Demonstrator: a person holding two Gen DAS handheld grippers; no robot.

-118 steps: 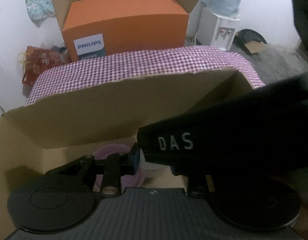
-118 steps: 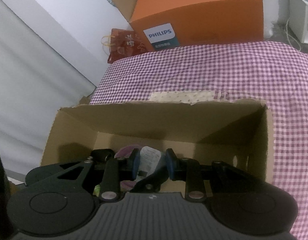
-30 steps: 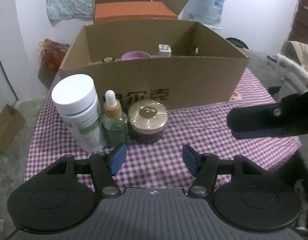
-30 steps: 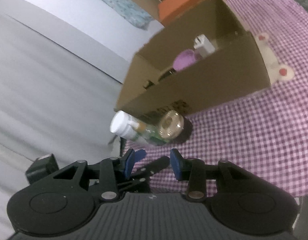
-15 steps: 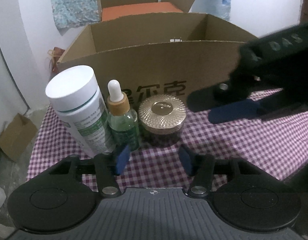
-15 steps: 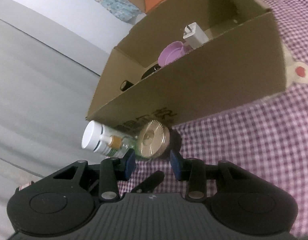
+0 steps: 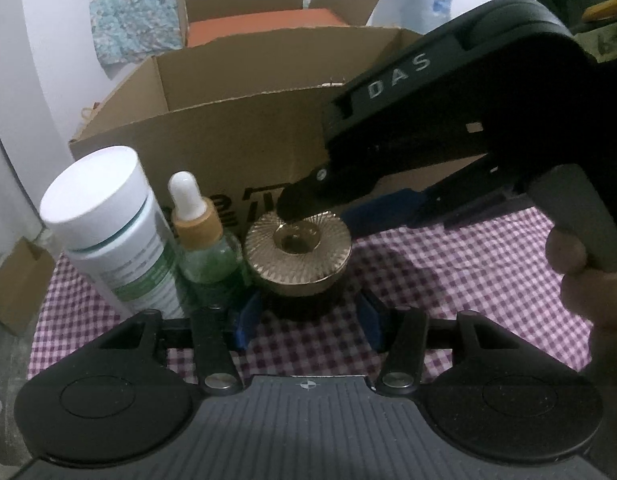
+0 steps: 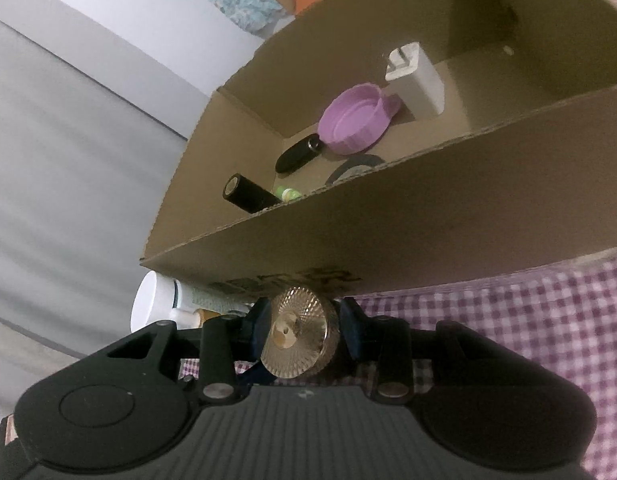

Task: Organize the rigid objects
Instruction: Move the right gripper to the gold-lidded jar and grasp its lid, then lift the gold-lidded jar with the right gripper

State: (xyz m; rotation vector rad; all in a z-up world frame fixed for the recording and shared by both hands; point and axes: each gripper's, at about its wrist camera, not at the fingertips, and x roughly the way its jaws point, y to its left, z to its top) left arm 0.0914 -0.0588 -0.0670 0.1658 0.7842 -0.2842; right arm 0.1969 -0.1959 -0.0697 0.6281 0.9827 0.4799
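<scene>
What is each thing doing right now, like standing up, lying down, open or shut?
Gold-lidded jar, upright on the checked cloth, lid on.
White bottle, upright, capped.
Dropper bottle, upright, capped.
Cardboard box, open on top.
Purple lid, in the box, hollow side showing.
Left gripper, fingers either side of the jar, touching unclear.
Right gripper, fingers either side of the jar's lid, touching unclear.

Orange box [image 7: 264,24] (inside open carton) beside patterned cloth [image 7: 128,4]

"DAS" on right tongs [image 7: 328,216] (box print unreadable).
</scene>
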